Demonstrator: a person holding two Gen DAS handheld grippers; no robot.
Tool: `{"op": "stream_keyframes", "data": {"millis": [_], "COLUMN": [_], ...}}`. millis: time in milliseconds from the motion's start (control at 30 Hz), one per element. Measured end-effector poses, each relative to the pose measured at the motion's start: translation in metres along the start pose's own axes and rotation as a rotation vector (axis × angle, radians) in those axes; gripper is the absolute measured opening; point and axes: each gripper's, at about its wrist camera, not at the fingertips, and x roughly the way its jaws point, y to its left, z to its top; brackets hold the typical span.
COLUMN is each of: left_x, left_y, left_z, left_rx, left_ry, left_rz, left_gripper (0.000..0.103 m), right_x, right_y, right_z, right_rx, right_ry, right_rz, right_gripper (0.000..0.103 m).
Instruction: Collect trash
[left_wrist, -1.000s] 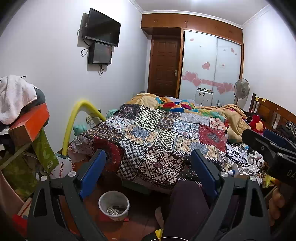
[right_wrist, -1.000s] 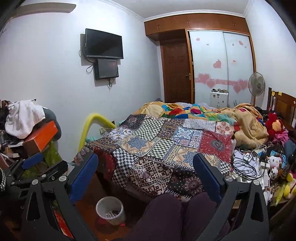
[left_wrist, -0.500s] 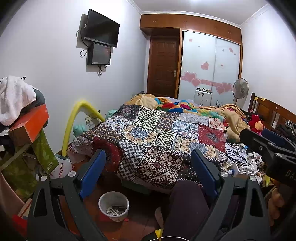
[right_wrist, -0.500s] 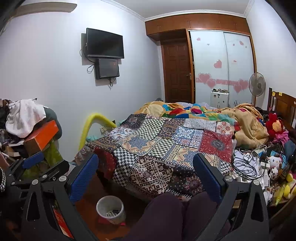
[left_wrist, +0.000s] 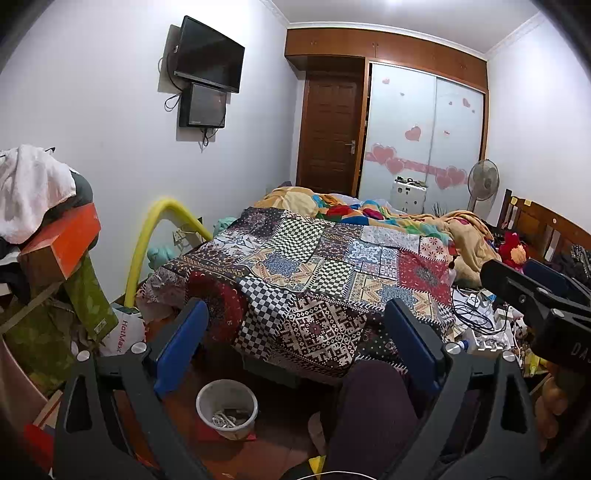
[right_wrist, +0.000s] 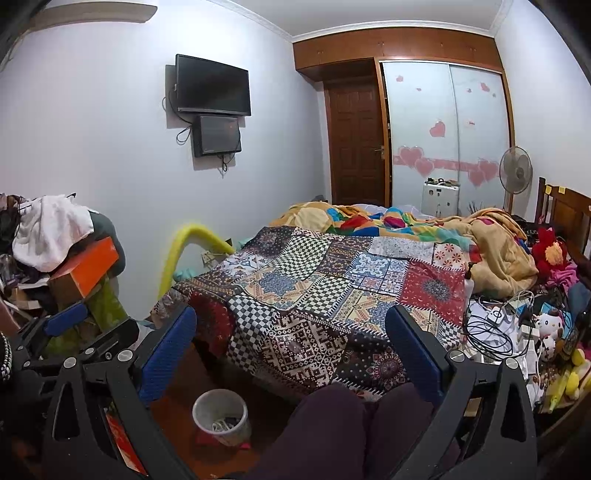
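We hold the left claw (left_wrist: 295, 343) and right claw (right_wrist: 291, 347) wide and empty, both above the bin (left_wrist: 226, 408) beside the bed (left_wrist: 332, 266).

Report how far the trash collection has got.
Done: the white bin on the floor already holds some scraps. In hand: nothing; the left gripper and right gripper are both open and empty, held above the floor. Left: the clutter on the bed's right side is untouched; which pieces are trash is unclear.

Bed (left_wrist: 332, 266) – patchwork quilt (left_wrist: 314, 280), rumpled blankets (left_wrist: 369, 212), tangled cables (left_wrist: 476, 314)
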Motion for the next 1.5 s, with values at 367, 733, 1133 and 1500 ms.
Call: {"op": "stream_keyframes", "data": {"millis": [367,733,1133,1500], "left_x": [0.0007,-0.0006,0.0002,-0.0029], "left_y": [-0.005,-0.0067,-0.0072,-0.0048], "left_z": [-0.0011,-0.0027,-0.0054,-0.0044], "left_rx": [0.023,0.022,0.027,0.014], "left_ry": [-0.001,-0.003,-0.007,-0.018], "left_rz": [0.008,0.006,-0.002,-0.002], "left_gripper": [0.1,0.101,0.101,0.101], "right_x": [-0.0003,-0.0006,-0.0014,-0.0006], "right_y": [-0.0017,-0.0044,-0.0028,-0.0006], "right_z": [0.0011,0.001,0.0007,0.0012], "right_rx": [-0.006,-0.007,-0.008,-0.005], "right_ry": [0.002,-0.002,0.001,0.005], "right_rz": [0.006,0.01,0.017,0.02], "right_gripper": [0.102,0.102,0.102,0.102]}}
